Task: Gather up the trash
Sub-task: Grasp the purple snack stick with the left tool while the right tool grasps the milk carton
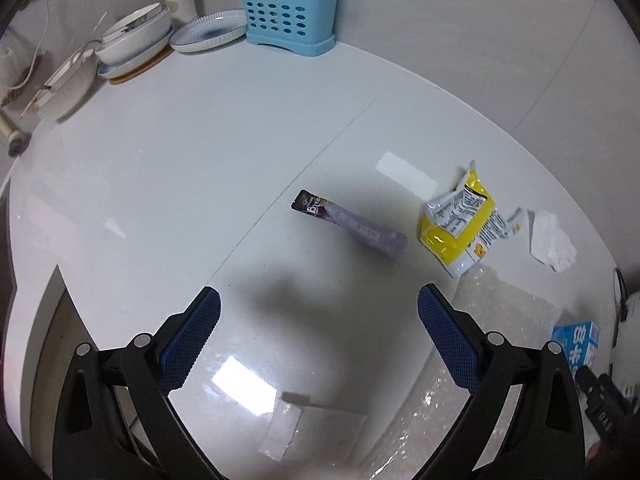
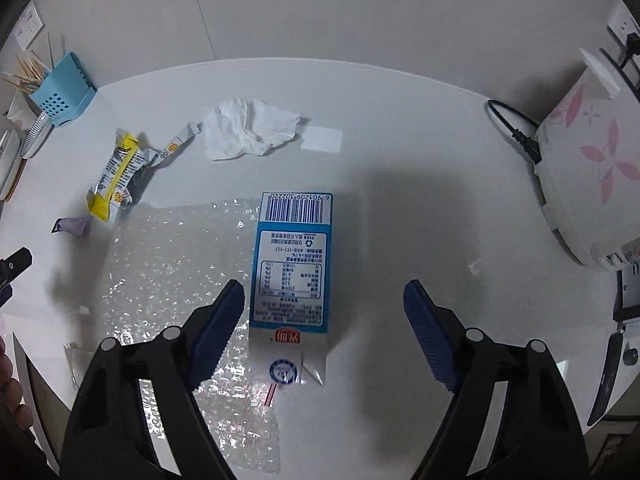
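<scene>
Carton [image 2: 292,276] fills only the right view, between the spread right tool [image 2: 324,300]; left tool [image 1: 319,308] spread over bare table [image 1: 180,180].

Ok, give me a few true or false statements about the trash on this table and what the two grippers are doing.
1. The blue milk carton lies flat between the right gripper's open jaws. True.
2. The left gripper grips the purple sachet. False: it is open, the sachet apart beyond it.
3. The crumpled tissue lies inside the blue utensil holder. False: it lies on the table.
4. The yellow wrapper is torn open. True.
</scene>
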The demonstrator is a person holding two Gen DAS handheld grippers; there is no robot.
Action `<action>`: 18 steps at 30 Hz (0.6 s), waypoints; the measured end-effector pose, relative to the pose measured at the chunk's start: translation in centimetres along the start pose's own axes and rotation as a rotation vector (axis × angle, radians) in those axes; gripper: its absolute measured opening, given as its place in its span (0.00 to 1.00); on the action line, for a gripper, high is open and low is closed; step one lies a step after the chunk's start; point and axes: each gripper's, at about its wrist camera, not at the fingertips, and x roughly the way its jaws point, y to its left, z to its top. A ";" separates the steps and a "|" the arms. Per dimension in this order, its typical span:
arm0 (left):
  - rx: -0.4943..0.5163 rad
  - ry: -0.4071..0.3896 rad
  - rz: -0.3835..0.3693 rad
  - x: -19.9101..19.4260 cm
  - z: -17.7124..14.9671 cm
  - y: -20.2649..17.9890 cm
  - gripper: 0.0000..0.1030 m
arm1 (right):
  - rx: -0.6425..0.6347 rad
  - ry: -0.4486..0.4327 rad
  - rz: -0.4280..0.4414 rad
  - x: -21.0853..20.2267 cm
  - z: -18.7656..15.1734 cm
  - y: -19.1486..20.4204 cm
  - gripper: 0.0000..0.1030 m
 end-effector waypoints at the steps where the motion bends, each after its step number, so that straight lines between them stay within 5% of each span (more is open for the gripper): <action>1: -0.027 -0.002 0.011 0.4 0.3 -0.2 0.94 | -0.002 0.013 -0.003 0.6 0.2 0.0 0.76; 5: -0.151 0.055 0.017 2.5 1.4 -0.4 0.94 | -0.010 0.064 0.021 2.5 0.9 0.0 0.64; 7: -0.204 0.080 0.031 3.7 1.9 -0.5 0.94 | -0.032 0.087 0.018 3.2 1.1 0.2 0.38; 18: -0.403 0.170 0.124 8.6 4.1 -0.7 0.94 | -0.111 0.060 0.069 2.5 2.4 -0.1 0.38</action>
